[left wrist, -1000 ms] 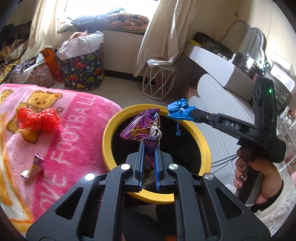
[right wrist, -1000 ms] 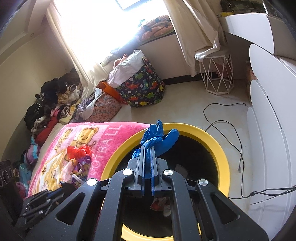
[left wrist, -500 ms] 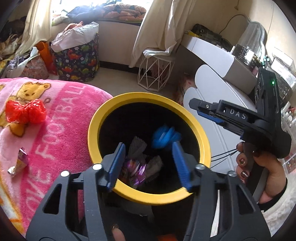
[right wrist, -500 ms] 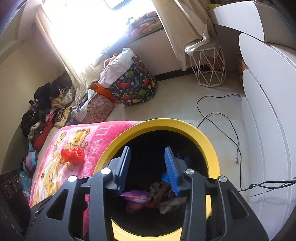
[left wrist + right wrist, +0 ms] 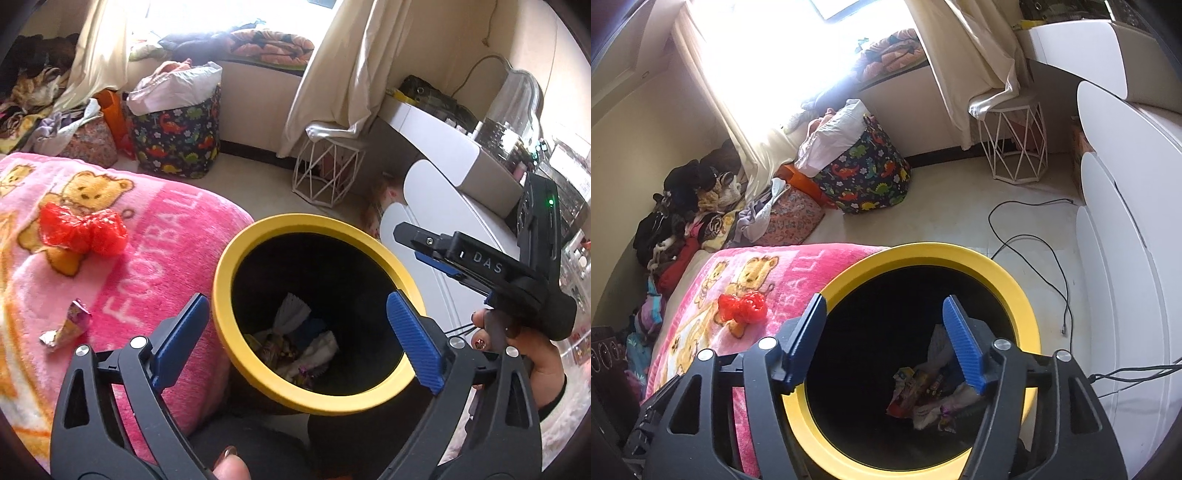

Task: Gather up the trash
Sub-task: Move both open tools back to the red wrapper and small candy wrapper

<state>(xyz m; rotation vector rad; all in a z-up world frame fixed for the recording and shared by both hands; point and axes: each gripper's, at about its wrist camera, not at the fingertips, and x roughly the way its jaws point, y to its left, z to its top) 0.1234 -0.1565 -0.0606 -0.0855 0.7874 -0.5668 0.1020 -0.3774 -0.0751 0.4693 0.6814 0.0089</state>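
A second earlier a purple wrapper had been clamped in the left gripper (image 5: 295, 332) and a blue scrap in the right gripper (image 5: 882, 339); both had since been dropped into the yellow-rimmed bin (image 5: 258, 236). The jaws of each gripper had just been opening and were seen spread apart with nothing between them, the left wider than the right.

The dropped trash (image 5: 295, 339) was seen lying on the bin's dark bottom among white and coloured wrappers. The bin's rim was pressed against the edge of the pink blanket (image 5: 155, 258) on the bed; bare floor (image 5: 960, 206) lay open beyond it.

A red plastic scrap (image 5: 81, 229) was left on the blanket in both views. Only the left view showed a small foil wrapper (image 5: 70, 326) nearer the blanket's edge, and the right hand (image 5: 532, 354); only the right view showed a black cable (image 5: 1049, 258) across the floor.
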